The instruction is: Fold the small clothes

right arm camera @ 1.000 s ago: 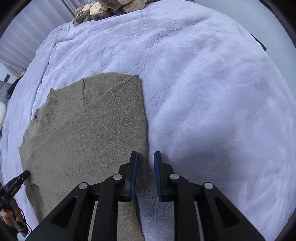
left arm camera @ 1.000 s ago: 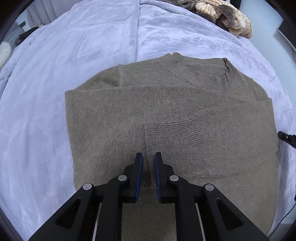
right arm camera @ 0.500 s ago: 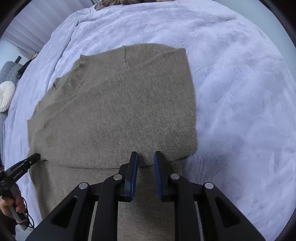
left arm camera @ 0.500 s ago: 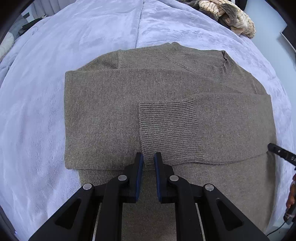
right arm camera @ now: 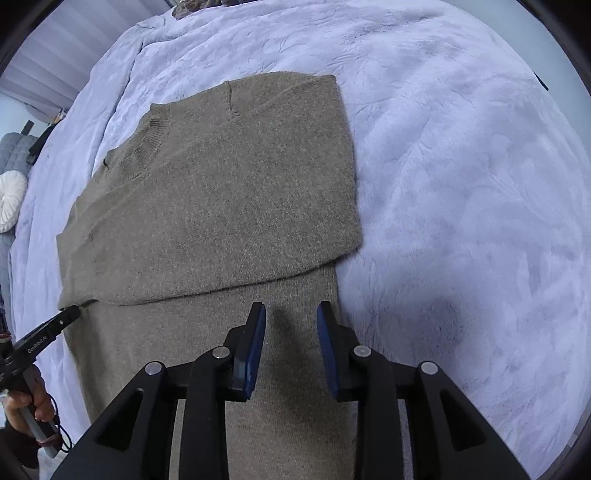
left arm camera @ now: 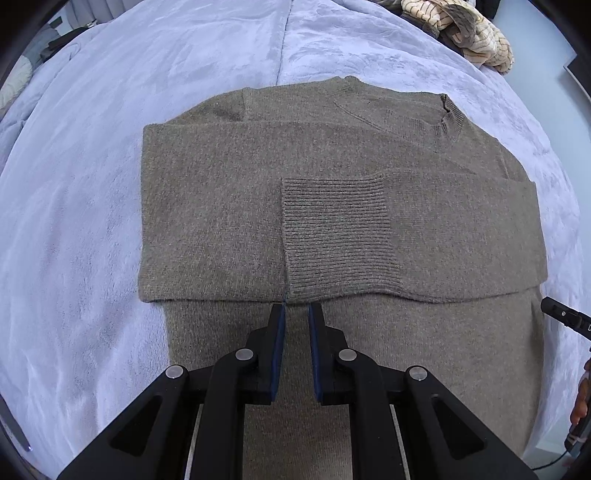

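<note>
A taupe knit sweater (left arm camera: 221, 206) lies flat on a lavender bedspread (left arm camera: 74, 184), both sleeves folded across its chest; a ribbed cuff (left arm camera: 332, 229) lies at the middle. My left gripper (left arm camera: 296, 314) hovers just short of the cuff's near edge, fingers narrowly apart, holding nothing. In the right wrist view the sweater (right arm camera: 221, 206) fills the left half. My right gripper (right arm camera: 291, 317) is open and empty over the lower body near the sweater's right side. The left gripper's tip (right arm camera: 62, 319) shows at the left.
A heap of striped beige clothes (left arm camera: 469, 33) lies at the bed's far right. A round white cushion (right arm camera: 11, 199) and grey furniture stand beyond the bed's left edge. The right gripper's tip (left arm camera: 561, 315) shows at the sweater's right edge. Bare bedspread (right arm camera: 461, 184) stretches right.
Both grippers have pulled back toward the sweater's hem. The folded sleeves now lie flat. My right gripper's fingers have spread open.
</note>
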Tool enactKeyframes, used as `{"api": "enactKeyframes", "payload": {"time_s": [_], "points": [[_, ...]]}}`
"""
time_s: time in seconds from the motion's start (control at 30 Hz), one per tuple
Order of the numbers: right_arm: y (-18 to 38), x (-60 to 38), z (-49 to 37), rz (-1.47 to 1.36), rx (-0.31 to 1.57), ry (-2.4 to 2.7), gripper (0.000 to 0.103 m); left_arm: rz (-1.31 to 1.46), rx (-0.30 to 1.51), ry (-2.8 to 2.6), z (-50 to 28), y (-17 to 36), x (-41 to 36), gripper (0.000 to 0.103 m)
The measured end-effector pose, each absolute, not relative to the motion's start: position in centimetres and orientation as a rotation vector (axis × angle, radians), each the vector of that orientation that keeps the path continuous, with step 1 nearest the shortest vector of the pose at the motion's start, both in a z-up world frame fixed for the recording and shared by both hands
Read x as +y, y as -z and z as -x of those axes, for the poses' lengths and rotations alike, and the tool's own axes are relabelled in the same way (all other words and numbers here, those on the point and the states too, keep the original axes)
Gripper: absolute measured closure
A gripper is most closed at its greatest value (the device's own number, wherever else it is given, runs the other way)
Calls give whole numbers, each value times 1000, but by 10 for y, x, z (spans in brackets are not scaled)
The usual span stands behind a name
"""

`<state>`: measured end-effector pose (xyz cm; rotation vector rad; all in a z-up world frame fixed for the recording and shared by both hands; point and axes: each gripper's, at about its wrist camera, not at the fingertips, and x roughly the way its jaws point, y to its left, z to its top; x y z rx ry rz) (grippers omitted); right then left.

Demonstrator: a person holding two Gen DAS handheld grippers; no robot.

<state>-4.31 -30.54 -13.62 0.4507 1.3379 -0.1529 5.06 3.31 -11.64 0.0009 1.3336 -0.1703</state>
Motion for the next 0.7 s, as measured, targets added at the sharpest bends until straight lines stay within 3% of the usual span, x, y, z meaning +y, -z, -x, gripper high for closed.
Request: {"api": "enactKeyframes", "payload": {"time_s": [0.37,0.43,0.47,0.7], "points": [[131,-284,42,-487,1343,94,55,-15,1314,153,-43,105,36,88],[130,-278,40,-485,1344,82,54,-18,1309,140,-41,104,37,36],[130,-276,40,-484,1346,74,54,-16,1297,124,-43,103,34,1],[132,-262,35,-499,1357,39,51,-35,1273,111,-39,96,37,0]]}}
